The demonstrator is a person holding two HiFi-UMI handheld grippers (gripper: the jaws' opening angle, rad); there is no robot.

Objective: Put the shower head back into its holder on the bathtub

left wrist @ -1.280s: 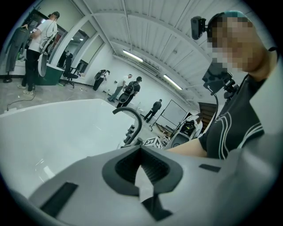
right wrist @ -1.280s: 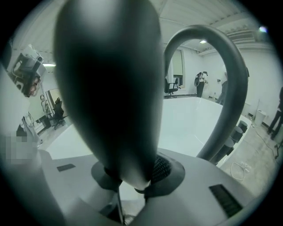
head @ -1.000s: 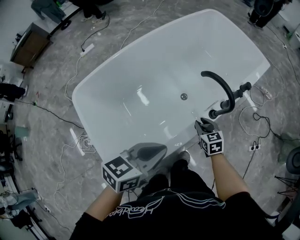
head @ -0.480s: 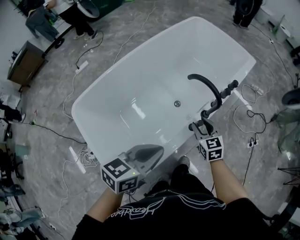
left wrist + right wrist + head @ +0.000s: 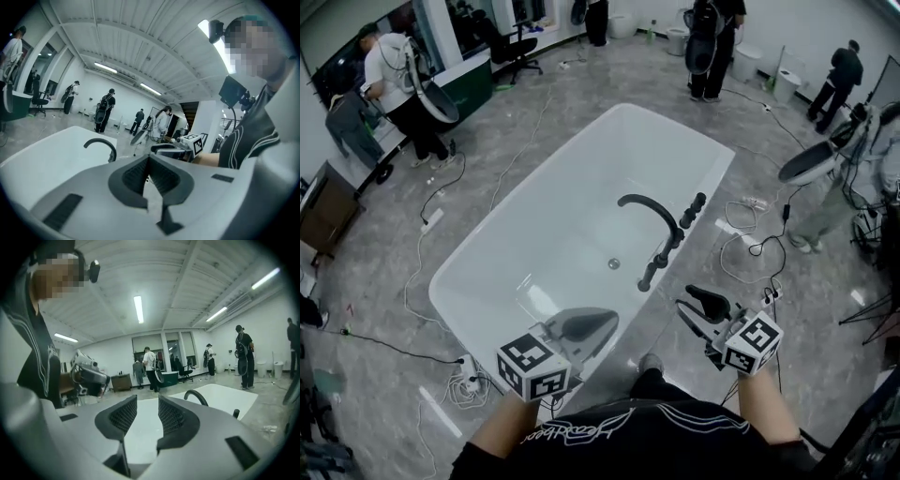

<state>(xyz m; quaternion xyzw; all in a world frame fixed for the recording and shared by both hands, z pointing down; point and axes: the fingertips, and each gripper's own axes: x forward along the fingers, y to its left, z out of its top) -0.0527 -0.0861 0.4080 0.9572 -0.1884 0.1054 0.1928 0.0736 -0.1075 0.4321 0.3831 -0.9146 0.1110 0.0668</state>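
Observation:
The white bathtub [image 5: 478, 258] lies slantwise ahead of me. On its right rim stands a black arched spout [image 5: 649, 210]. Beside it a straight black shower head [image 5: 664, 255] rests along the rim fitting, apart from both grippers. My right gripper [image 5: 698, 311] hangs near and right of the tub. Its jaws are apart and closing, with nothing between them. My left gripper [image 5: 598, 325] is shut and empty over the tub's near end. The spout [image 5: 101, 144] and the right gripper [image 5: 180, 145] show in the left gripper view. Beyond the right gripper [image 5: 147, 416] I see the spout [image 5: 197, 397].
Cables [image 5: 750, 246] and a power strip [image 5: 431, 220] trail over the grey marble floor around the tub. Several people [image 5: 398, 84] stand at the back and right, some carrying white oval basins [image 5: 811, 161]. A dark cabinet [image 5: 319, 211] stands at the left.
The right gripper has left the black fitting on the rim, opened, and risen back toward me to the right. The left gripper rose a little. The head view has tilted up.

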